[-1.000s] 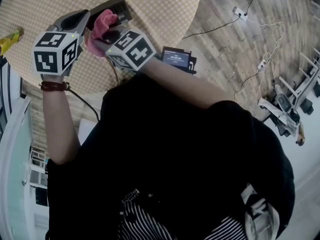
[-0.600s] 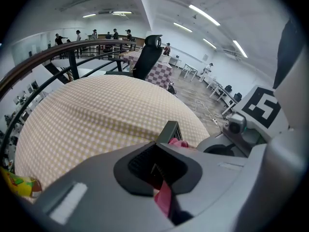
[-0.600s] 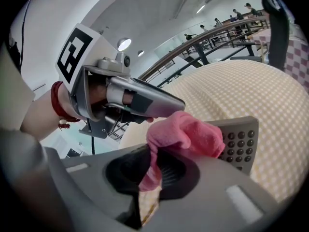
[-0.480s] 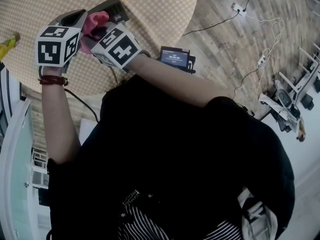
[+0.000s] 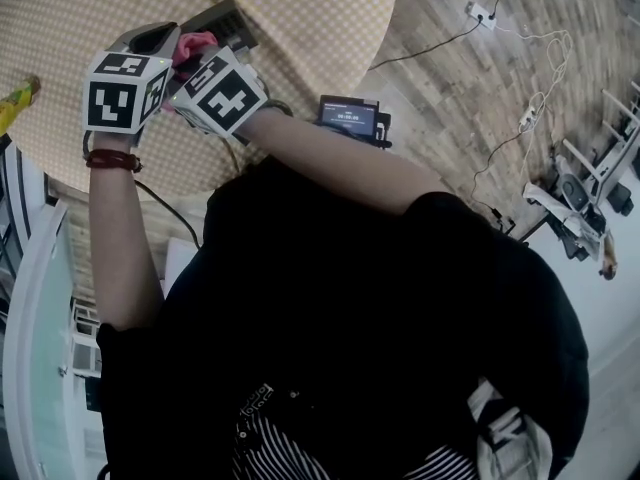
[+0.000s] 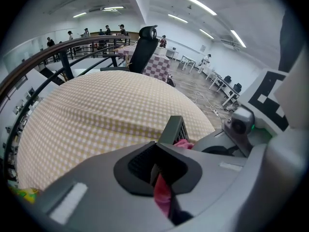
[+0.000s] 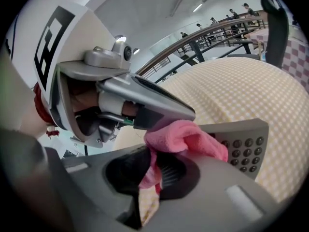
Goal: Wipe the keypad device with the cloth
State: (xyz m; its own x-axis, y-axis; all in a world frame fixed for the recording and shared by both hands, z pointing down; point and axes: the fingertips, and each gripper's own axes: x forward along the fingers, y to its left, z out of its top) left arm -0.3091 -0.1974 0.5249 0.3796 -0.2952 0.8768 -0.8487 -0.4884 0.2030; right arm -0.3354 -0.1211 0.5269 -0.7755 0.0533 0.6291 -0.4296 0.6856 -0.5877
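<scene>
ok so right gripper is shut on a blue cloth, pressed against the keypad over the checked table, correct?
One thing is wrong: the cloth is pink, not blue, as the right gripper view shows. The rest holds: the right gripper is shut on it, and it is pressed against the keypad over the checked table.

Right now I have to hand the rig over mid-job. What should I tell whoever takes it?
Left gripper: shut on one end of the keypad, holding it over the table.
Right gripper: shut on the pink cloth, which is bunched against the keypad beside the left gripper's jaw.
Done: both things are gripped and the cloth is on the keypad. How much has been wiped cannot be told.
Left: probably sweep the cloth across the uncovered buttons.
</scene>
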